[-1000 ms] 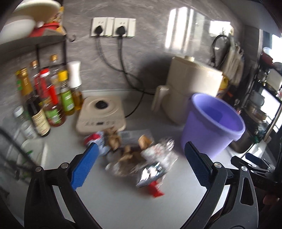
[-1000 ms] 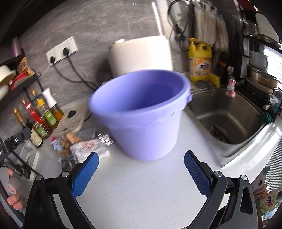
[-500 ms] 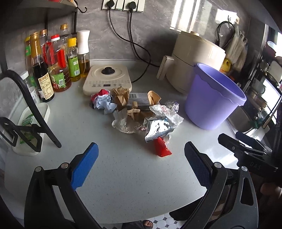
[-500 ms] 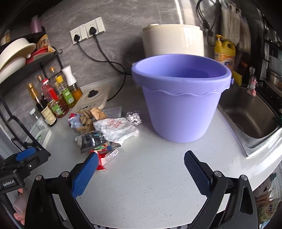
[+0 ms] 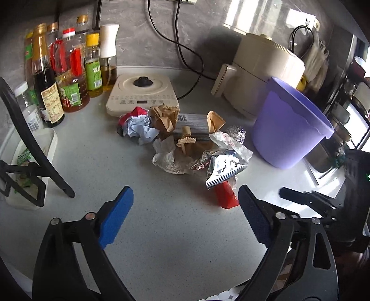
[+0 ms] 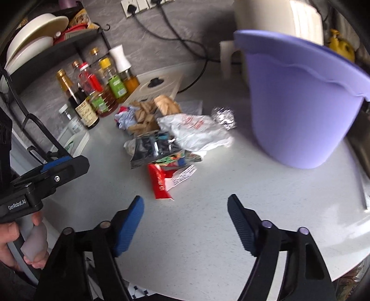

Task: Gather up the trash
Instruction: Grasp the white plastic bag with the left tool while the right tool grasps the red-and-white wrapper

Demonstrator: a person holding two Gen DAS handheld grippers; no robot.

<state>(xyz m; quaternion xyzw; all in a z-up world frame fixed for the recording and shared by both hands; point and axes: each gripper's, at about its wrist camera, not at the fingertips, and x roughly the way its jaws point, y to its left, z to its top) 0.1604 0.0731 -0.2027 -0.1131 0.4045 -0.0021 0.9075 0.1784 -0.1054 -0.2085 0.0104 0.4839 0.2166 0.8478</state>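
Red wrapper just ahead of both spread, empty grippers — left gripper, right gripper.

A pale speckled desk spreads out ahead of the fingers, lit by bright daylight that throws a glaring patch on the grey marbled wall beyond them. Black cables hang down that wall from white sockets. Far to the left of the fingers a dark wall shelf carries stacked bowls. Below the desk's near edge, small hexagonal floor tiles show.
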